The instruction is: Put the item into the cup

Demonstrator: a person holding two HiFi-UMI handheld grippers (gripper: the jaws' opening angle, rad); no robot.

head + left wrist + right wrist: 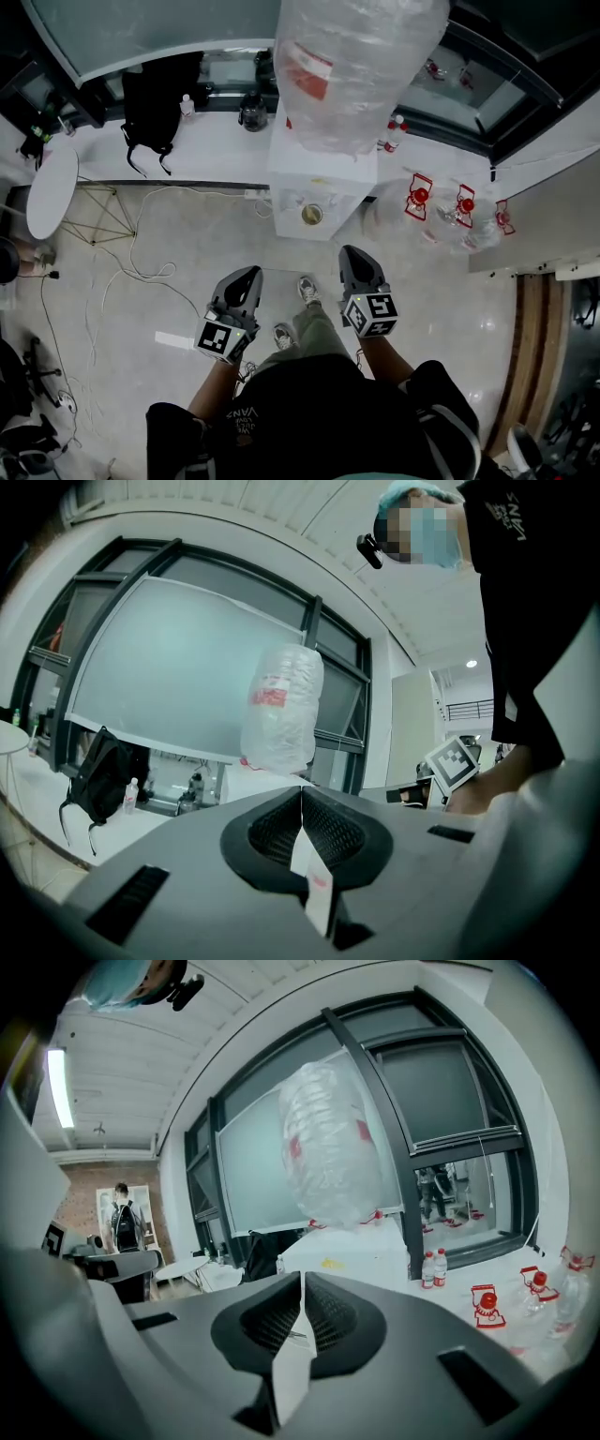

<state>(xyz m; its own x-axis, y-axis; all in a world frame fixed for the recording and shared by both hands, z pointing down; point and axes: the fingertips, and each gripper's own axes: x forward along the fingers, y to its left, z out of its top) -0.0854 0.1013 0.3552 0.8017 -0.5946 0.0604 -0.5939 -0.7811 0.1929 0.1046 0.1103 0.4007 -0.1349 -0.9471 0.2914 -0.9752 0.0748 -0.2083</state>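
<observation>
A small round cup with a yellowish inside stands on the ledge of the white water dispenser, straight ahead of me. Both grippers hang at waist height short of it, apart from each other. My left gripper is shut on a thin white packet with red print, which pokes back from its closed jaws. My right gripper is shut too. A pale sliver shows between its jaws, and I cannot tell what it is.
A large plastic-wrapped water jug tops the dispenser. A black backpack and small bottles sit on the white counter behind. Cables trail over the tiled floor by a round white table. Red-capped items lie at the right.
</observation>
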